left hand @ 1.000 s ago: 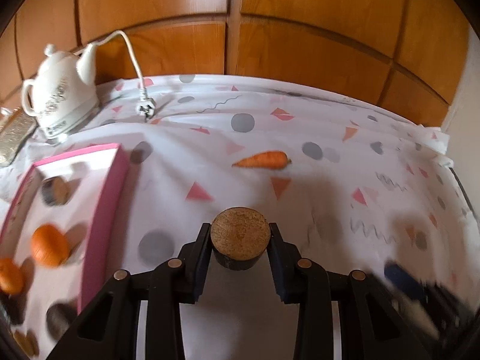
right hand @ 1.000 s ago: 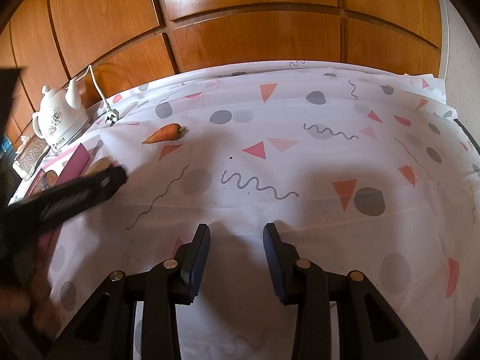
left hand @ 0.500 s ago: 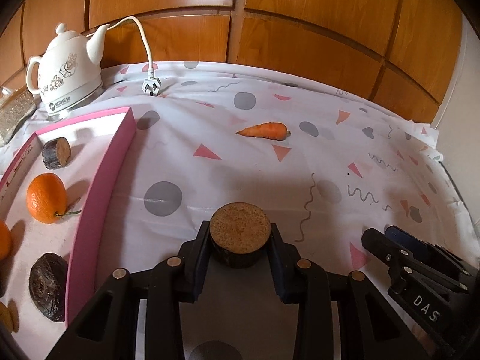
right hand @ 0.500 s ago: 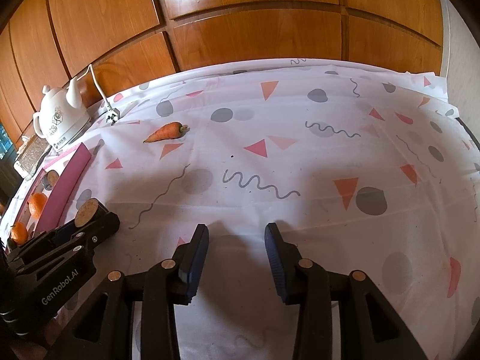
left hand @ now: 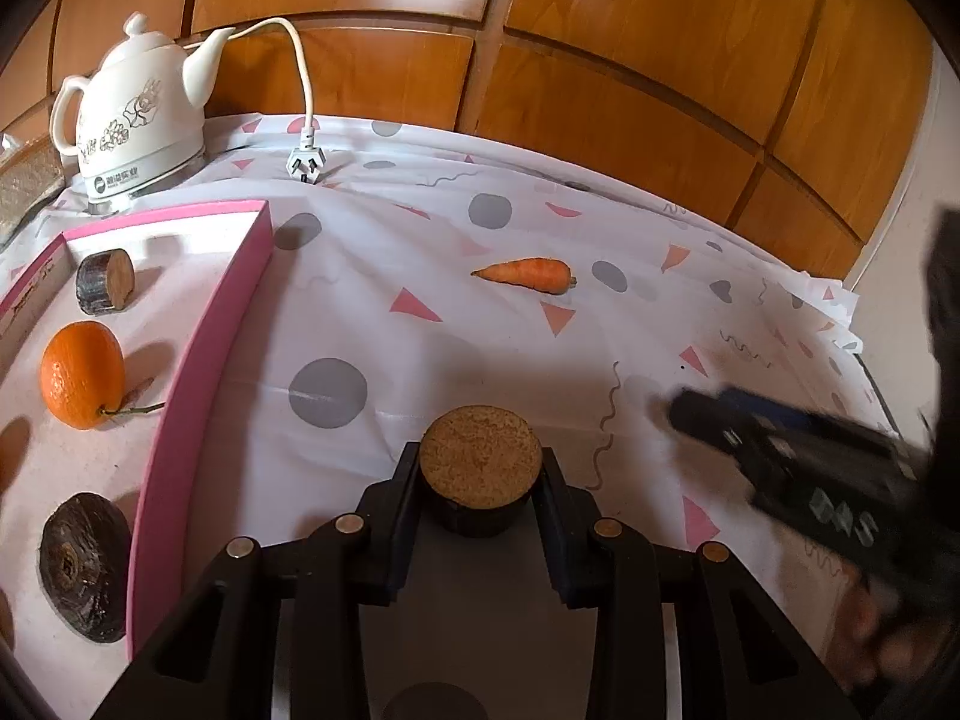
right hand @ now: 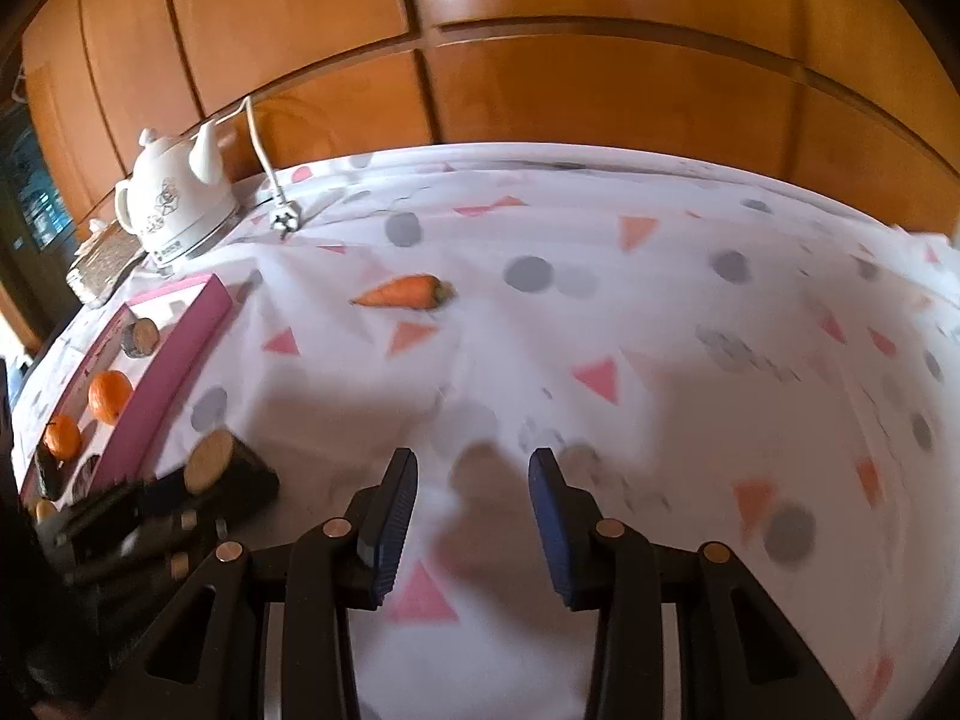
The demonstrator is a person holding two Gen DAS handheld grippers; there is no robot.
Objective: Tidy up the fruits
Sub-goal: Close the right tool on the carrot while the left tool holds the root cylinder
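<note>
The left gripper (left hand: 480, 480) is clamping a dark-skinned, tan-faced cut fruit chunk (left hand: 480, 465) just right of the pink-walled shallow tray (left hand: 198, 354). The right gripper (right hand: 474, 510) is hovering released and empty; the orange tapered carrot (right hand: 402, 292) is lying well beyond the tray's right wall. The next move is probably carrying the chunk left over that wall and releasing it on bare tray floor.

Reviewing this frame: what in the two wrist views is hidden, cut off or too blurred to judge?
- Left wrist view: the right gripper is motion-blurred, so its fingers cannot be judged there.
- Left wrist view: the pink tray is cut by the left edge; its contents there are partly lost.
- Left wrist view: the underside of the cut piece in the left gripper is hidden by its fingers.
- Right wrist view: the tablecloth is smeared.
</note>
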